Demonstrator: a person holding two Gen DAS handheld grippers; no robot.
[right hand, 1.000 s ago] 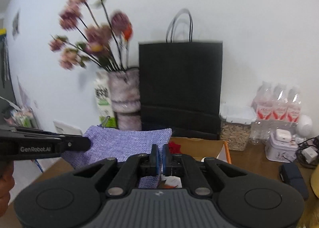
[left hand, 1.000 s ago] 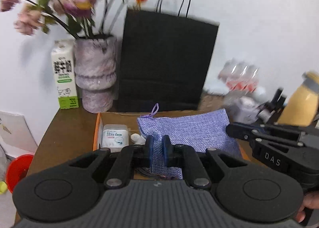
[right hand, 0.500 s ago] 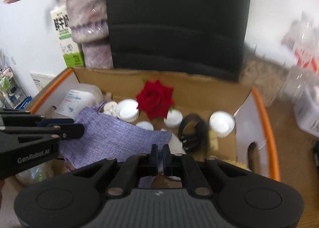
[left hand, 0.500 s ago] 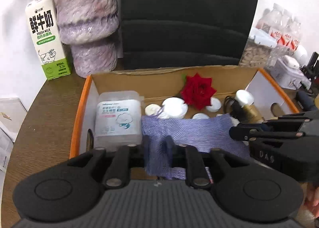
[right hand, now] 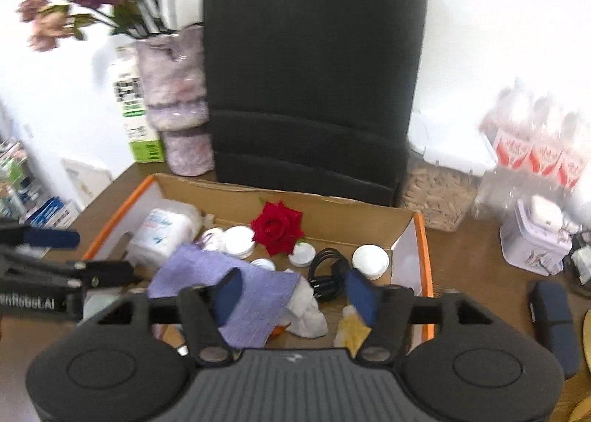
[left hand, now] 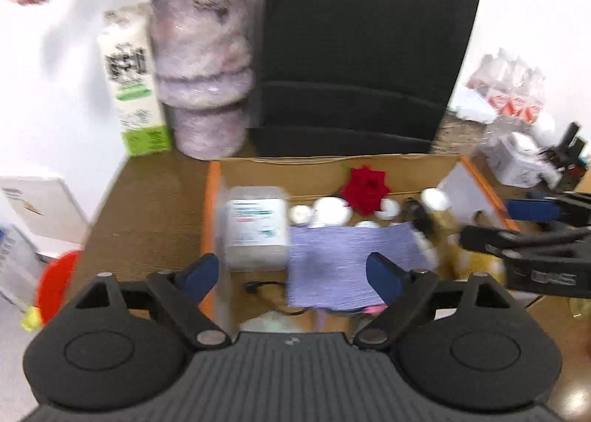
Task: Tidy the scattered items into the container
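A purple woven pouch point(left hand: 343, 259) lies inside the cardboard box with orange edges point(left hand: 208, 222), on top of other items. It shows in the right wrist view too point(right hand: 236, 292), in the box point(right hand: 424, 248). My left gripper point(left hand: 295, 274) is open above the pouch's near edge, touching nothing. My right gripper point(right hand: 293, 291) is open above the pouch's right end, empty. The box also holds a red rose point(right hand: 277, 228), white round lids point(right hand: 370, 261), a wipes pack point(left hand: 256, 226) and a black cable point(right hand: 327, 274).
Behind the box stand a black paper bag point(right hand: 314, 82), a purple vase with flowers point(left hand: 203, 82) and a milk carton point(left hand: 133, 82). To the right are a seed container point(right hand: 439, 196), water bottles point(right hand: 535, 141), a white tin point(right hand: 535, 241) and a dark case point(right hand: 552, 326).
Both grippers have opened and let go of the purple pouch, which now lies in the box. Both have pulled back and up a little.
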